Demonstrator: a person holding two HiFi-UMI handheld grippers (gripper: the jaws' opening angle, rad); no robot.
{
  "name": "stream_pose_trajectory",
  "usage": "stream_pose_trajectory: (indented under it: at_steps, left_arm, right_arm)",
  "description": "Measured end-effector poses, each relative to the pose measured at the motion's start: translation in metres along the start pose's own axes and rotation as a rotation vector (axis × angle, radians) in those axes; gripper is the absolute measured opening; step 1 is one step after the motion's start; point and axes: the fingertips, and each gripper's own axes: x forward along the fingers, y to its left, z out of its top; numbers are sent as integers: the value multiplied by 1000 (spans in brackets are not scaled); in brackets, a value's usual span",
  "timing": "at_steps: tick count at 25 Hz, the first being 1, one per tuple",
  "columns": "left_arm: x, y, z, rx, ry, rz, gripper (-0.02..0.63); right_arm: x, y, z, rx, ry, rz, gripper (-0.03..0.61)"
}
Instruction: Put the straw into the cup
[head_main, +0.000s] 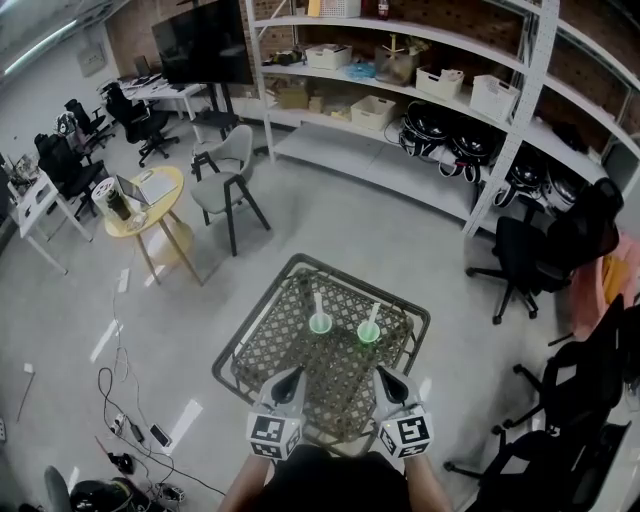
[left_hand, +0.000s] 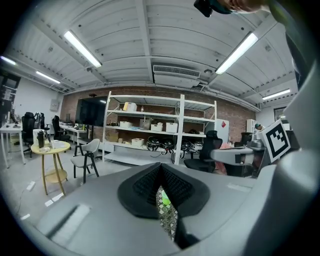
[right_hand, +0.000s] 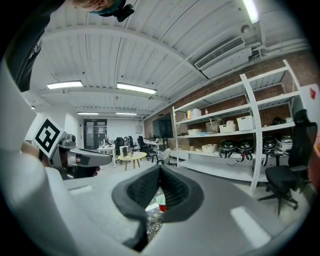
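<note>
Two green cups stand on the lattice-topped table (head_main: 262, 340), and a pale straw rises out of each. In the head view the left cup (head_main: 320, 322) and the right cup (head_main: 369, 331) sit side by side near the table's middle. My left gripper (head_main: 296, 373) hovers over the near edge, short of the left cup, with its jaws shut and nothing between them. My right gripper (head_main: 381, 373) is level with it, short of the right cup, also shut and empty. In the left gripper view a green cup (left_hand: 164, 199) shows below the closed tips of the left gripper (left_hand: 160, 165). The right gripper (right_hand: 159, 168) frames a cup (right_hand: 160, 202).
A round yellow side table (head_main: 150, 203) and a grey chair (head_main: 226, 168) stand at the far left. White shelving (head_main: 420, 90) with boxes and helmets runs along the back. Black office chairs (head_main: 545, 250) crowd the right side. Cables (head_main: 125, 425) lie on the floor at the near left.
</note>
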Motion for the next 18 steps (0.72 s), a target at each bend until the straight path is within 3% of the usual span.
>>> stream_pose_trajectory:
  at_steps: [18]
  left_arm:
    - [-4,8,0,-3,-2,2,6]
  right_arm:
    - [3,7,0,10,-3,6,3]
